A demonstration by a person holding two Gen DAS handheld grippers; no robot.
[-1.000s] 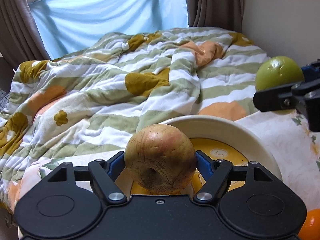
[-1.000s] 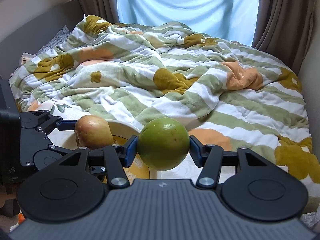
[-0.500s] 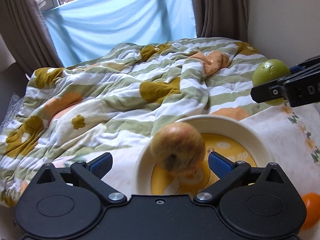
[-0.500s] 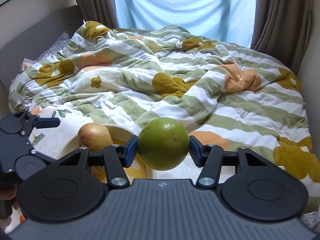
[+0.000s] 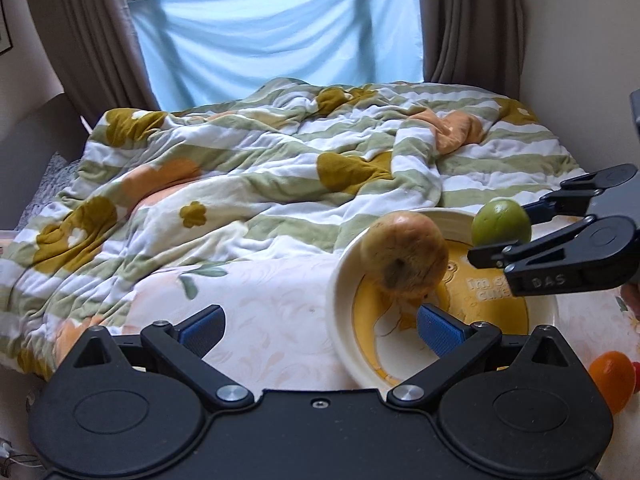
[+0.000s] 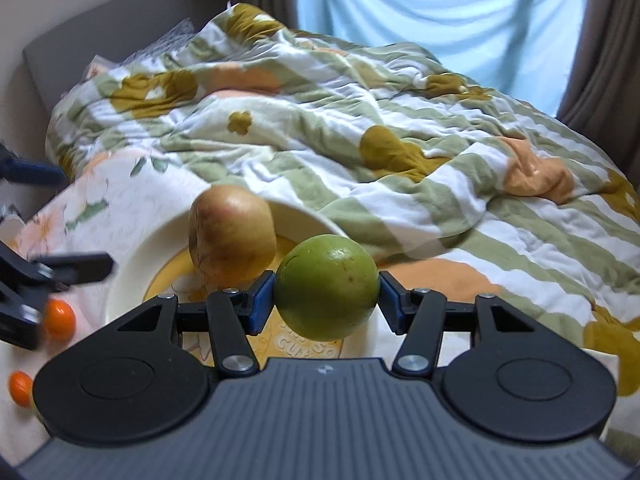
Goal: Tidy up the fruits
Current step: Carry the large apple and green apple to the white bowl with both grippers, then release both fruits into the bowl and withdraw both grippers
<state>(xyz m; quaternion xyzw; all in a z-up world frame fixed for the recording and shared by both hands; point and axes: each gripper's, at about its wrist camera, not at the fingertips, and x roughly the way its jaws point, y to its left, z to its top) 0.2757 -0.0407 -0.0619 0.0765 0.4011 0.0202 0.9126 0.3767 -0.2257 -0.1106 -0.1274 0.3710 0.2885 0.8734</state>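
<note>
A reddish-yellow apple (image 5: 404, 256) lies in the cream bowl (image 5: 340, 320) with a yellow inside, on a floral cloth. My left gripper (image 5: 320, 330) is open and empty, pulled back to the left of the bowl. My right gripper (image 6: 326, 300) is shut on a green round fruit (image 6: 326, 286) and holds it over the bowl's near side; the apple (image 6: 232, 236) sits just beyond it to the left. In the left wrist view the right gripper (image 5: 500, 236) with the green fruit (image 5: 502, 227) hangs above the bowl's right part.
Small orange fruits lie on the cloth beside the bowl (image 6: 58, 320), (image 6: 20, 388), and one shows in the left wrist view (image 5: 612, 374). A rumpled striped duvet (image 5: 280, 168) covers the bed behind. Curtains and a window stand at the back.
My left gripper opened, dropped the apple into the bowl and drew back to the left. My right gripper moved with the green fruit over the bowl.
</note>
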